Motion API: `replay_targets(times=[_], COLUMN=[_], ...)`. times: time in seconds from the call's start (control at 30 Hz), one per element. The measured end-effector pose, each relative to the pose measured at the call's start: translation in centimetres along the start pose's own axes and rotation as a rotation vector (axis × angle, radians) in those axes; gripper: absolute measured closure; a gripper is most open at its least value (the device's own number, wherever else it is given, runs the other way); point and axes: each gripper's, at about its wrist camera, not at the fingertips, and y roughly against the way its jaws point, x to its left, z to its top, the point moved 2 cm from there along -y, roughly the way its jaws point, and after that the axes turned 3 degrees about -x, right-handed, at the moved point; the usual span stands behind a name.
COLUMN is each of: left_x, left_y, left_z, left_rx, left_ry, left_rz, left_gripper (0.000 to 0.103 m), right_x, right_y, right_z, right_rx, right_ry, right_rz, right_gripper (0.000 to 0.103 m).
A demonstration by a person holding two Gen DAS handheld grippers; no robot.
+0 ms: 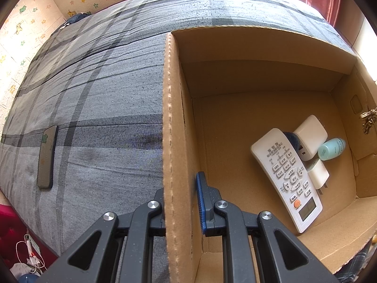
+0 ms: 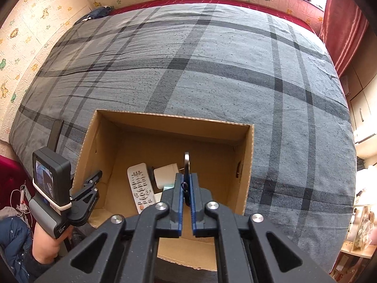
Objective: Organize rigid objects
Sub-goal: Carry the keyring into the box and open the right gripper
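Observation:
An open cardboard box (image 1: 259, 47) (image 2: 169, 120) sits on the bed. Inside lie a white remote (image 1: 286, 176) (image 2: 140, 188), two white chargers (image 1: 311, 136), (image 1: 318, 173) and a mint bottle (image 1: 331, 149). My left gripper (image 1: 180, 202) (image 2: 94, 179) straddles the box's left wall, one finger outside and one inside, with a gap beside the wall. My right gripper (image 2: 186, 184) is shut on a metal key ring (image 2: 186, 162) and holds it above the box. The keys hang at the box's right wall in the left wrist view (image 1: 367, 120).
A black phone (image 1: 47, 156) (image 2: 55, 134) lies on the grey plaid bedspread (image 2: 212, 70) left of the box. Patterned wall panels run behind the bed. A red curtain (image 2: 341, 23) hangs at the right. Cables and clothes lie on the floor at the lower left.

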Motion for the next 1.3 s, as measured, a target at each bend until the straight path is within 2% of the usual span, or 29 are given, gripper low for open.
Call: replay_targets(times=[0.23,0.57,0.93,1.07,1.13,1.17,1.2,1.3], left_x=[0.1,0.1,0.1,0.2,0.1,0.2,0.2,0.2], left_y=[0.0,0.0,0.0,0.0,0.0,0.0,0.0,0.0], left_z=[0.0,-0.1,-0.1,-0.1,-0.1,0.0,0.0,0.0], left_rx=[0.0,-0.001,0.0,0.0,0.0,0.001,0.001,0.002], left_ry=[0.0,0.002,0.003,0.002,0.001,0.002,0.002,0.003], left_rz=[-0.001,-0.004,-0.004,-0.004,-0.003,-0.003,-0.003,-0.003], left_gripper=[0.087,0.087,0.087,0.087,0.087,0.087,0.087,0.087], right_x=[3.4,6.2,7.1,6.8,6.6,6.5,6.3,6.4], right_y=[-2.9,-7.1,-11.9,-12.3,-12.0,-11.8,-11.6,-11.1], right_z=[0.2,0.3,-0.8,-0.7,-0.5,-0.4,-0.3,0.1], right_rx=[0.03,0.077,0.168,0.167,0.163,0.156,0.145,0.121], right_ry=[0.055,0.091,0.099,0.079,0.069,0.064,0.059,0.081], right_rz=[0.025,0.055,0.059,0.058,0.05,0.049,0.044,0.006], right_gripper=[0.1,0.1,0.1,0.098,0.079,0.052,0.032,0.011])
